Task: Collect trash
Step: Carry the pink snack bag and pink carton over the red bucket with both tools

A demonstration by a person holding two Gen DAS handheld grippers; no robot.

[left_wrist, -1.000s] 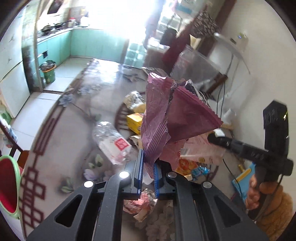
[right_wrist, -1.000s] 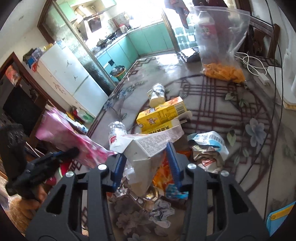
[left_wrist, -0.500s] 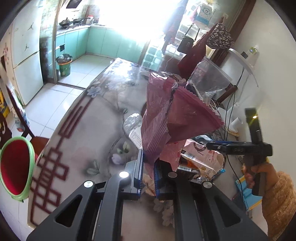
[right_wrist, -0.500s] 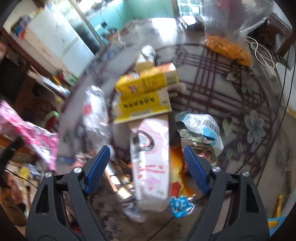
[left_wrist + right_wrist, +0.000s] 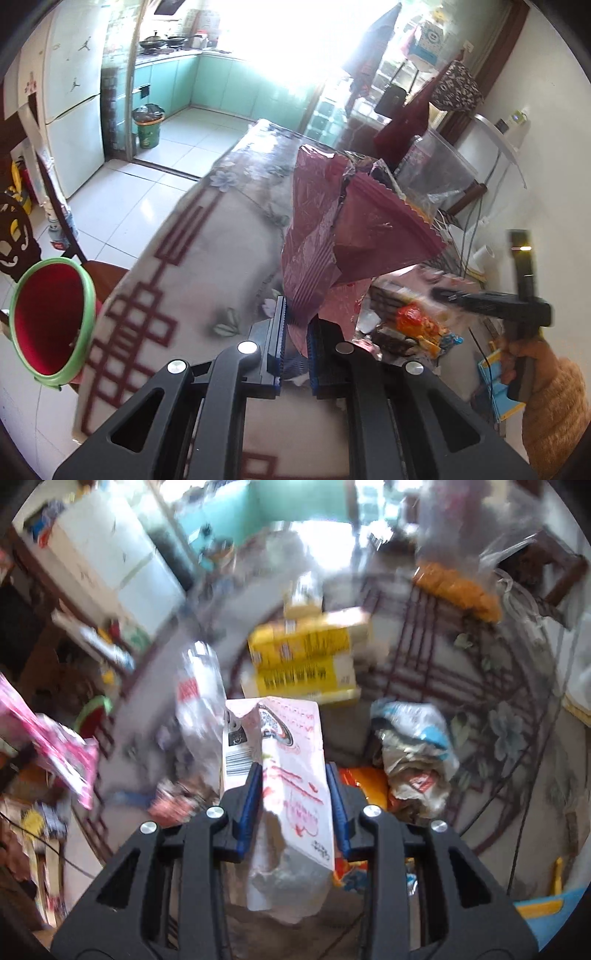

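Left gripper (image 5: 295,338): jaws clamped on wrapper (image 5: 332,229). Right gripper (image 5: 295,805): jaws just closed around carton (image 5: 284,775). I judged a squarer, firm squeeze best before lifting.

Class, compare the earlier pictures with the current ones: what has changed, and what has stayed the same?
The right gripper, wide open half a second ago, has just closed its jaws onto the white and red carton. The left gripper has swung toward the green-rimmed red bin. It stays clamped on the purple wrapper.

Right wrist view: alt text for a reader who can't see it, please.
The right gripper, jaws just closing, pinches a white carton with red print. Behind it on the patterned table lie yellow boxes and a crumpled wrapper.
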